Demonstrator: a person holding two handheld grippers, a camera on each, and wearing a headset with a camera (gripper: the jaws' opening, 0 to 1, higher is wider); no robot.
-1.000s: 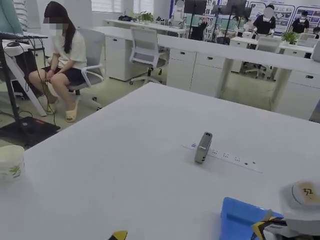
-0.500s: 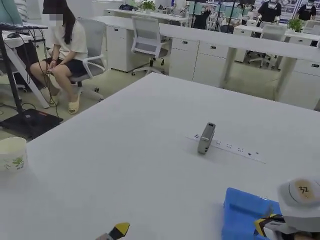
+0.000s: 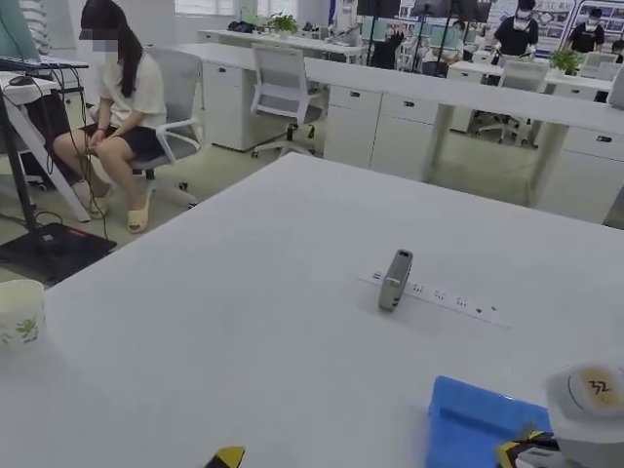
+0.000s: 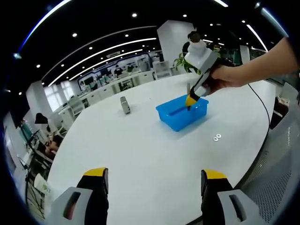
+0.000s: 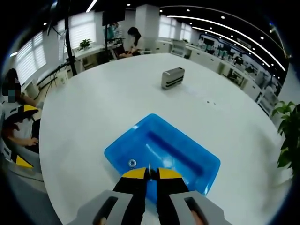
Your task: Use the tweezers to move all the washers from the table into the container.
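My right gripper (image 5: 149, 174) is shut on the thin metal tweezers (image 5: 149, 168), whose tip points down into the blue container (image 5: 161, 157). One washer (image 5: 132, 163) lies on the container's floor near the front wall. In the left gripper view a hand holds the right gripper (image 4: 190, 99) over the blue container (image 4: 180, 112), and two washers (image 4: 217, 137) lie on the white table just beside it. My left gripper (image 4: 154, 174) stands open and empty, well back from the container. The head view catches the container (image 3: 478, 424) at the bottom right.
A power strip (image 3: 448, 300) with a grey adapter (image 3: 395, 280) lies on the table beyond the container. A paper cup (image 3: 19, 312) stands at the table's left edge. A person sits on a chair (image 3: 171, 107) past the table, with desks behind.
The head camera has shifted a little. The right gripper stays over the container; the left gripper's yellow tip sits lower at the bottom edge than half a second ago.
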